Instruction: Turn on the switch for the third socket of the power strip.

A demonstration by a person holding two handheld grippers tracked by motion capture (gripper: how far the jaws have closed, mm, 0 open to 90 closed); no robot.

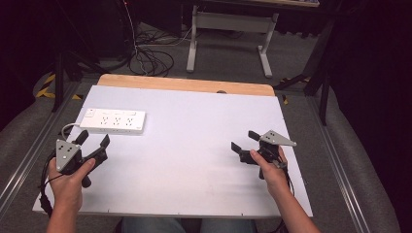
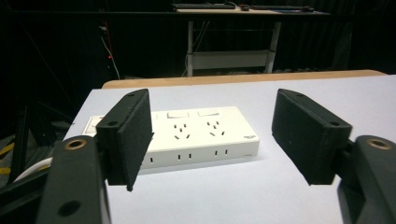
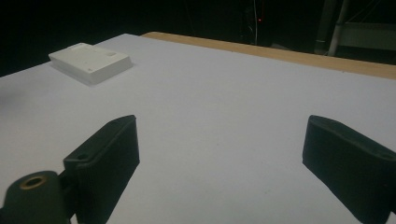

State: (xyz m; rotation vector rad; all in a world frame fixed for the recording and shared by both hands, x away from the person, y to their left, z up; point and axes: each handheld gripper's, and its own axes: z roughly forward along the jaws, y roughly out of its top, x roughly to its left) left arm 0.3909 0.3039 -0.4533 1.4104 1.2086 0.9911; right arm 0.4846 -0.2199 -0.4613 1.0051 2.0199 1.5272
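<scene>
A long white plastic power strip (image 1: 112, 121) lay flat on the pale rectangular table top (image 1: 194, 145), in its far left part, with its cord running off the left edge. The left black two-jaw gripper (image 1: 92, 140) sat just near of the strip at the left edge, jaws apart and pointing toward it. The right black two-jaw gripper (image 1: 245, 141) was held well apart from both, at the near right, jaws apart. A bare wooden strip (image 1: 184, 84) ran along the table's far edge.
</scene>
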